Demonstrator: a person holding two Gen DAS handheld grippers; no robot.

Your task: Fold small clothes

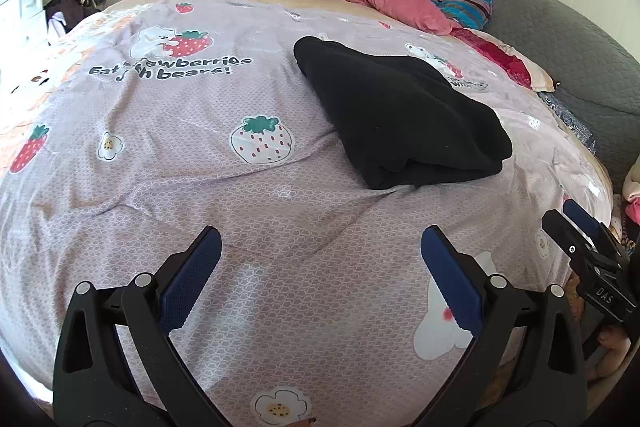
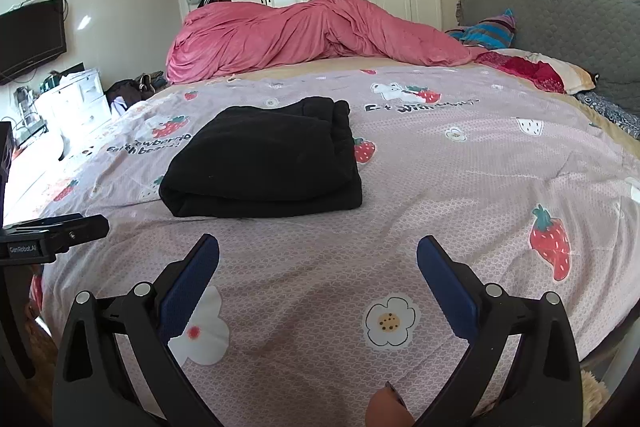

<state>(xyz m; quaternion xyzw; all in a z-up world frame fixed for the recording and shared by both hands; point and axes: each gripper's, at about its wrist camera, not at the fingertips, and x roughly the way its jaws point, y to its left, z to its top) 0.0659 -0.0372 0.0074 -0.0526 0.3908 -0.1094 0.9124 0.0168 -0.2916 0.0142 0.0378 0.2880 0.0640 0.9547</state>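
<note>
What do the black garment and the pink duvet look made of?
Black garment: looks like matte knit or fleece; no sheen, thick soft rolled edges at the fold. Pink duvet: looks like a smooth brushed or velvety fabric; faint sheen along many fine draped creases. Exact fibre can't be told for either.

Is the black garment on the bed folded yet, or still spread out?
Folded. The black garment lies as a compact stacked bundle on the strawberry bedspread, layered edges showing along its near side. Both grippers are open and off it.

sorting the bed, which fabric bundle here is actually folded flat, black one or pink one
The black garment: it lies folded in flat layers mid-bed, while the pink duvet is a rumpled heap at the far side.
</note>
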